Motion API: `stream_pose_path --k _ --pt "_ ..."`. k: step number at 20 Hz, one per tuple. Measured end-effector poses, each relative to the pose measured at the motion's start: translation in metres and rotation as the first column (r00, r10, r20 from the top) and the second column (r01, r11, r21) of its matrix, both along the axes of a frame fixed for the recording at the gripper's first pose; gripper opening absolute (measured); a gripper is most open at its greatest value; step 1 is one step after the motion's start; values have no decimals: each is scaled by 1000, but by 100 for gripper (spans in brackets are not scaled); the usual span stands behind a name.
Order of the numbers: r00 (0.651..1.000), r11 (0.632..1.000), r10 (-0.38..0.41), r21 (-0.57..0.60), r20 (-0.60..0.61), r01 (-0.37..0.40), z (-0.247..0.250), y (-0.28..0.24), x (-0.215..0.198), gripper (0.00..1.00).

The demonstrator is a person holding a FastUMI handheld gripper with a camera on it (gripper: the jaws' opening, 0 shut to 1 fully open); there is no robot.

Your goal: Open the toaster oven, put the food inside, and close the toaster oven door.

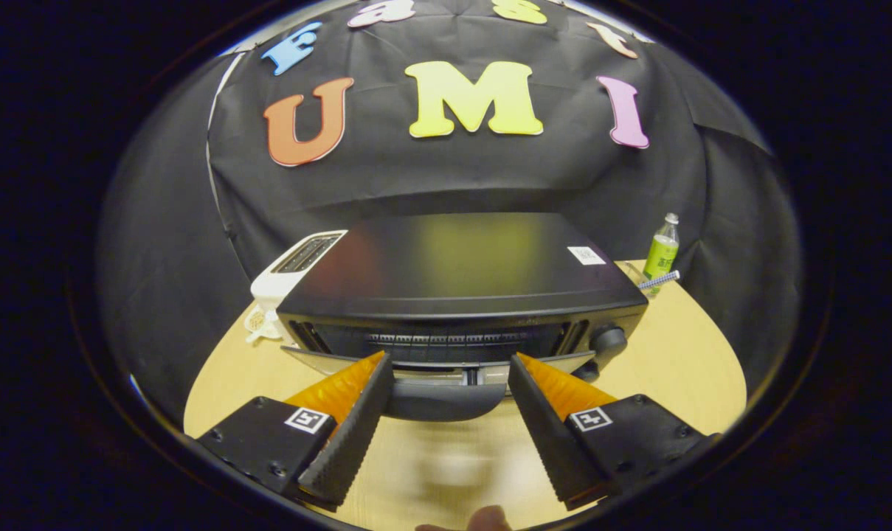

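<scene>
A black toaster oven (460, 273) stands on the round wooden table (682, 361), just ahead of my fingers. Its glass door (313, 359) is tilted partly open toward me. The door's dark handle (446, 402) lies between my two fingers, spanning the gap from one to the other. My gripper (449, 361) is wide open, with its tips close to the door's top edge on either side of the handle. A knob (608, 341) sits at the oven's right front. A small brownish rounded thing (486, 520) shows at the near table edge; I cannot tell what it is.
A white slot toaster (298, 265) stands behind the oven's left side, with a small pale object (257, 324) in front of it. A green bottle (661, 254) and a striped stick-like item (659, 279) stand at the back right. Bare tabletop lies on both sides of the oven.
</scene>
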State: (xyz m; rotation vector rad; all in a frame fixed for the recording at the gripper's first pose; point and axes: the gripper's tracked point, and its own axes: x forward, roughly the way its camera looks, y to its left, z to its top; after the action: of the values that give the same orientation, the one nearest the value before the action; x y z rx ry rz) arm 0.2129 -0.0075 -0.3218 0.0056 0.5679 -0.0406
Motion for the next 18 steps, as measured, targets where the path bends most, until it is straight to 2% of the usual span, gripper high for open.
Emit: stream_pose_path --k 5,10,18 --pt "999 1000 17 -14 -47 -17 -24 0 -43 100" --pt "995 992 57 -105 -75 -65 -45 -2 -62 100" --pt "976 994 62 -77 -207 -80 -86 -7 -96 100"
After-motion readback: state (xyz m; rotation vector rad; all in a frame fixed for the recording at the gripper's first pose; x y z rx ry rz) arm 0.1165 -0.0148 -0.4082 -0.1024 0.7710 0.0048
